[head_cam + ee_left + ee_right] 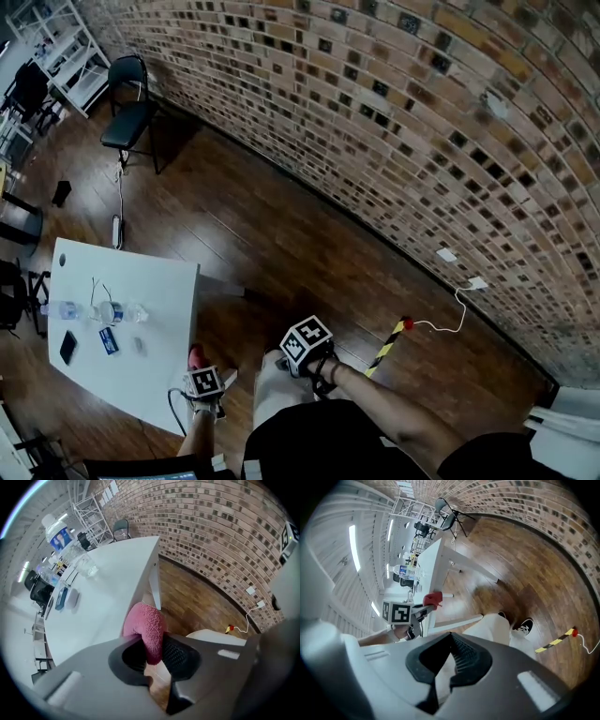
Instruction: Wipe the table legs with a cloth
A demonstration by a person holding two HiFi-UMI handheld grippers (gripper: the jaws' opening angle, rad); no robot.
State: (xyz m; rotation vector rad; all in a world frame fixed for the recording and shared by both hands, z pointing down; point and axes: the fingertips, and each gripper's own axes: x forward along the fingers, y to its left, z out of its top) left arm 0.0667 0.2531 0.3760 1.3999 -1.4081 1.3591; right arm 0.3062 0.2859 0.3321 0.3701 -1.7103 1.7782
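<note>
The pink terry cloth [149, 627] is pinched between the pads of the left gripper [157, 654], a folded wad standing out past the jaw tips. That leaves a soft face free for rubbing while the grip holds the rest. It hangs just off the near corner of the white table [155, 286], and past it 1 slanted white table leg [155, 585] drops from under the tabletop edge; cloth and leg are not touching yet. The gripper points steeply down, which suits reaching below the top.

The right gripper [449, 660] has its jaws together on nothing and hangs over the person's light trousers and dark shoes, apparently kept clear as the spare hand.

On the tabletop a water bottle [63, 538] and a dark phone [68, 347] lie well back from this corner, so they should not be knocked.

Bare wooden floor [281, 253] lies open between table and brick wall [375, 122], giving room to crouch and swing. A striped yellow-black bar [389, 342] and a white cable [450, 323] lie well apart on the right.
</note>
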